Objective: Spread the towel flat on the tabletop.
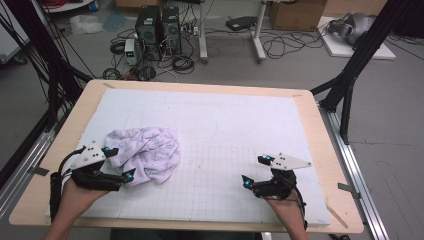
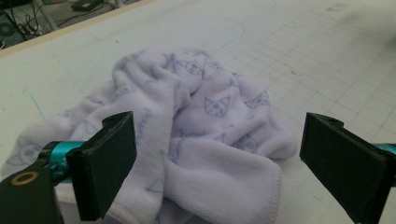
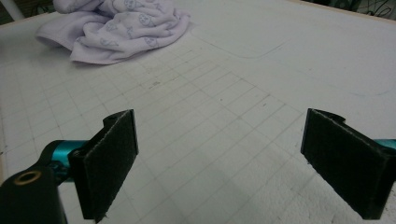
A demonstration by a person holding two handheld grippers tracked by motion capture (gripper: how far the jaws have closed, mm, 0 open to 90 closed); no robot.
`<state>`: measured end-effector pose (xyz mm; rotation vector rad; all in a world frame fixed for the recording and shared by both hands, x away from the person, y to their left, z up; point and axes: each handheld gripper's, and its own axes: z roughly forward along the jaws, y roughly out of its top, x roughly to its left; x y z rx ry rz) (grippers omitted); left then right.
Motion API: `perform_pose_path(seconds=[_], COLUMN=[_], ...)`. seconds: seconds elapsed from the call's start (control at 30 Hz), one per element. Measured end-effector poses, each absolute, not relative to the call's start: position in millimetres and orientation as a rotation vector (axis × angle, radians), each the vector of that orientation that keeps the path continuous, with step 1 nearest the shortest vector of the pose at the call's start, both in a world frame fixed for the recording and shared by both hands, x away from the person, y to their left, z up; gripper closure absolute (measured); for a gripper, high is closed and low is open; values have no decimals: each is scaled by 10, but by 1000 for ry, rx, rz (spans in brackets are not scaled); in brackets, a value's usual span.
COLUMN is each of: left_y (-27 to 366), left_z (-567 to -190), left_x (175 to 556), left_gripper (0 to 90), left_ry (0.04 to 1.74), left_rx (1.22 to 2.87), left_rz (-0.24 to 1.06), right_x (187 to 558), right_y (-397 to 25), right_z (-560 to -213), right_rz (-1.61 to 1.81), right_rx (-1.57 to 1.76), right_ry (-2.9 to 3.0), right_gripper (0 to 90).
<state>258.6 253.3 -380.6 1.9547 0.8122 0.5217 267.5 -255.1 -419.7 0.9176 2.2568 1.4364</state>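
2 claws wide, crumpled cloth (image 1: 148, 152) on bench (image 1: 320, 150).
Left claw (image 1: 120, 164) straddles cloth's near edge, likely to pinch it; right claw (image 1: 254, 171) waits well apart.

A wooden table (image 1: 320, 125) carries a white gridded mat (image 1: 250, 130) that covers most of its top. Beyond the far edge lies a grey floor (image 1: 390, 110) strewn with black cables (image 1: 280, 45). Two dark computer towers (image 1: 159, 30) stand far left of centre, with a white desk frame (image 1: 257, 35) just right of them. Cardboard boxes (image 1: 295, 12) sit at the far right, near a white board (image 1: 360, 47) on the floor. Black frame struts (image 1: 360, 55) rise at both sides, and metal rails (image 1: 357, 170) run along the table's left and right edges. The light is even.
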Motion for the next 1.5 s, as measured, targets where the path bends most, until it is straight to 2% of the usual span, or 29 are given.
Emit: perform_pose_path(seconds=[0.4, 0.5, 0.63, 0.87, 0.9, 1.13, 1.27, 1.5], left_y=[2515, 2483, 2471, 2515, 2524, 2551, 2576, 2570], left_z=[-3657, -3729, -3924, -4164, -4175, -4219, -4215, -4177], left_x=[3087, 3193, 3291, 3303, 3304, 3298, 3295, 3253], left_gripper=[222, 244, 319, 410, 472, 590, 717, 775], left_ry=[849, 867, 924, 1004, 1010, 1007, 1011, 999], left_rx=[1991, 2006, 2042, 2047, 2048, 2073, 2079, 2087], left_rz=[515, 486, 460, 461, 462, 444, 424, 442], right_x=[2679, 2677, 2672, 2671, 2673, 2670, 2667, 2668], right_y=[-2565, -2567, -2561, -2551, -2542, -2500, -2482, -2461], right_z=[-4200, -4199, -4199, -4210, -4216, -4225, -4230, -4239], right_rz=[1435, 1435, 1438, 1441, 1441, 1426, 1421, 1394], right_rx=[928, 927, 913, 914, 914, 905, 895, 896], right_ry=[2254, 2251, 2256, 2266, 2273, 2284, 2296, 2309], right_gripper=[101, 101, 101, 101, 101, 101, 101, 102])
